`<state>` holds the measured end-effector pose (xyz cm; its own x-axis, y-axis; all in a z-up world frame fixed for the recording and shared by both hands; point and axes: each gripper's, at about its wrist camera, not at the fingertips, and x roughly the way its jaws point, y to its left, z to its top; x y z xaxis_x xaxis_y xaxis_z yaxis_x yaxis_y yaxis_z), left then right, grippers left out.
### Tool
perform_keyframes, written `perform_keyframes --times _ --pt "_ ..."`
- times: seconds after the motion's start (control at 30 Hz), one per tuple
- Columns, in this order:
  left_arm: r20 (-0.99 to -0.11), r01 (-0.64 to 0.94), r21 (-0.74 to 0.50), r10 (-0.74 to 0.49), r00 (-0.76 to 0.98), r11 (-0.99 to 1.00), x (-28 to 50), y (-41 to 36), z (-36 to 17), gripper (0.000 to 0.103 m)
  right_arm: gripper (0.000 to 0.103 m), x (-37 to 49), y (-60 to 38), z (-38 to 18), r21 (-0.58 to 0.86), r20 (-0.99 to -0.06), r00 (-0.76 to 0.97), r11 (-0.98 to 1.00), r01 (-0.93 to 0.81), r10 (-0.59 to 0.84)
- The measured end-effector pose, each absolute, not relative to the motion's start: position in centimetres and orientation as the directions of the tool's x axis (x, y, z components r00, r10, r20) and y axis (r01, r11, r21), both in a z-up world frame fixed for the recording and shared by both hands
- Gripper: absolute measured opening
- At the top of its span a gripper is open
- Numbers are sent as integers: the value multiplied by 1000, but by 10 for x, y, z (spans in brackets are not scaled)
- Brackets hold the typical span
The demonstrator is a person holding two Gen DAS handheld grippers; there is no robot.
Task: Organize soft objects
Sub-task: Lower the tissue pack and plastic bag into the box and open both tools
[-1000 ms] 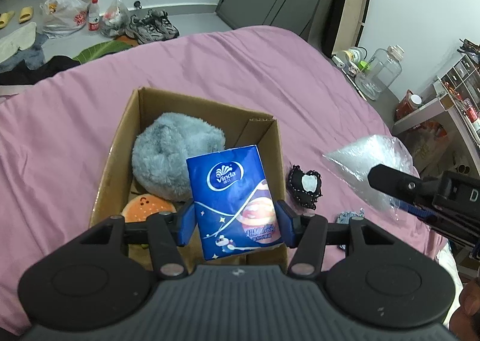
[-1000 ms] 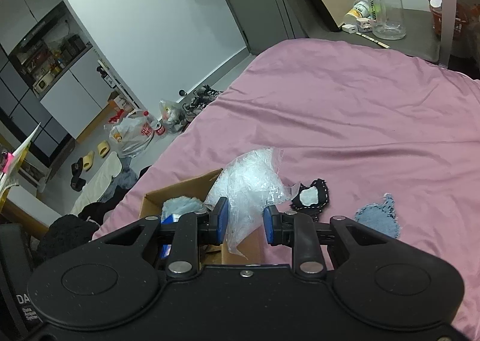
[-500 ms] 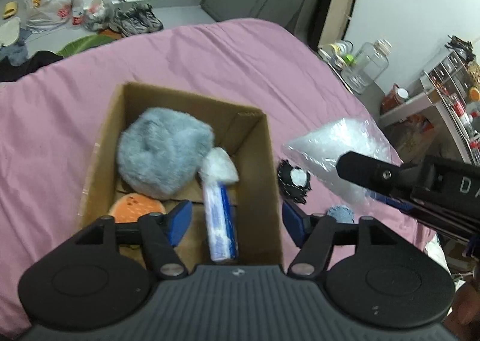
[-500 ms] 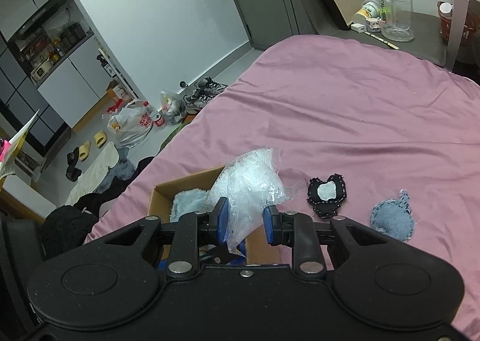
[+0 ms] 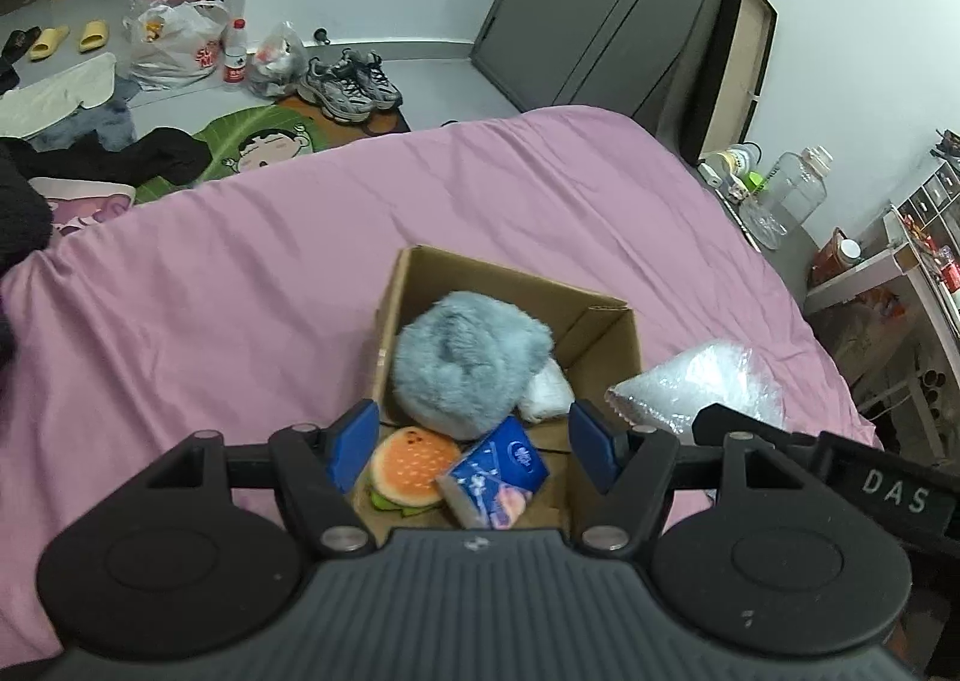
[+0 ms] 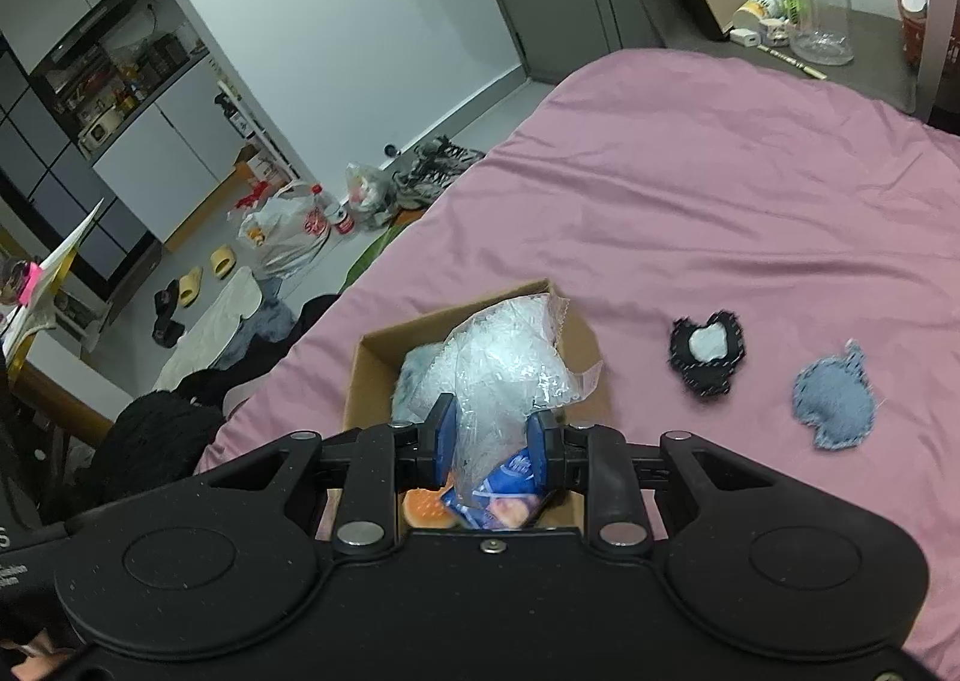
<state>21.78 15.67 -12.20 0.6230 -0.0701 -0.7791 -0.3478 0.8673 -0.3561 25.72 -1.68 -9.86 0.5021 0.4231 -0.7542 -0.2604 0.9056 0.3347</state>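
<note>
A cardboard box (image 5: 606, 333) sits on the pink bed. Inside lie a fluffy grey-blue plush (image 5: 468, 363), a burger toy (image 5: 411, 465), a blue tissue pack (image 5: 495, 471) and a white wad (image 5: 546, 393). My left gripper (image 5: 474, 447) hangs open above the box's near end, nothing between its fingers. My right gripper (image 6: 492, 441) is shut on a crinkly clear plastic bag (image 6: 510, 369), held over the box (image 6: 372, 357). The same bag (image 5: 702, 387) shows at the right of the left wrist view. A black heart-shaped pouch (image 6: 708, 357) and a denim pouch (image 6: 834, 399) lie on the sheet to the right.
The pink bedsheet (image 5: 240, 291) spreads wide to the left of and behind the box. Shoes (image 5: 351, 81), bags and slippers litter the floor past the bed's far edge. A side surface with a big clear jug (image 6: 819, 3) stands beyond the bed.
My left gripper let go of the blue tissue pack, which dropped into the box and now leans by the burger toy; the gripper drew back. My right gripper carried the plastic bag over the box.
</note>
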Motion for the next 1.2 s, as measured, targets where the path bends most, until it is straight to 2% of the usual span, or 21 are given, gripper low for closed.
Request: perform_keyframes --times 0.27,0.37,0.43,0.5,0.63,0.8,0.9,1.03,1.2 --pt "-779 -369 -342 -41 626 864 205 169 -111 68 26 251 -3 -102 344 -770 465 899 -272 436" --pt "-779 -367 -328 -30 626 871 203 171 -104 68 32 248 -3 -103 349 -783 437 895 -278 442" --pt "-778 -366 -319 -21 628 874 202 171 -99 68 46 245 -7 -101 353 -786 435 896 -268 440" --pt "-776 -362 -309 -12 631 879 199 169 -94 68 53 243 -13 -97 346 -780 456 902 -257 429" --pt "-777 -353 -296 -8 630 888 196 162 -86 69 54 239 -29 -90 361 -770 473 903 -232 429" --pt "-772 -354 -278 11 635 893 189 150 -77 78 60 234 -56 -78 358 -749 514 909 -215 417" --pt "-779 -350 -267 13 627 898 186 139 -74 78 61 231 -73 -72 356 -743 530 912 -203 409" --pt "-778 -344 -251 23 628 905 181 125 -68 78 66 228 -93 -67 357 -735 545 913 -195 404" --pt "-775 -333 -234 32 631 913 179 106 -61 78 67 226 -119 -65 372 -724 559 911 -178 405"
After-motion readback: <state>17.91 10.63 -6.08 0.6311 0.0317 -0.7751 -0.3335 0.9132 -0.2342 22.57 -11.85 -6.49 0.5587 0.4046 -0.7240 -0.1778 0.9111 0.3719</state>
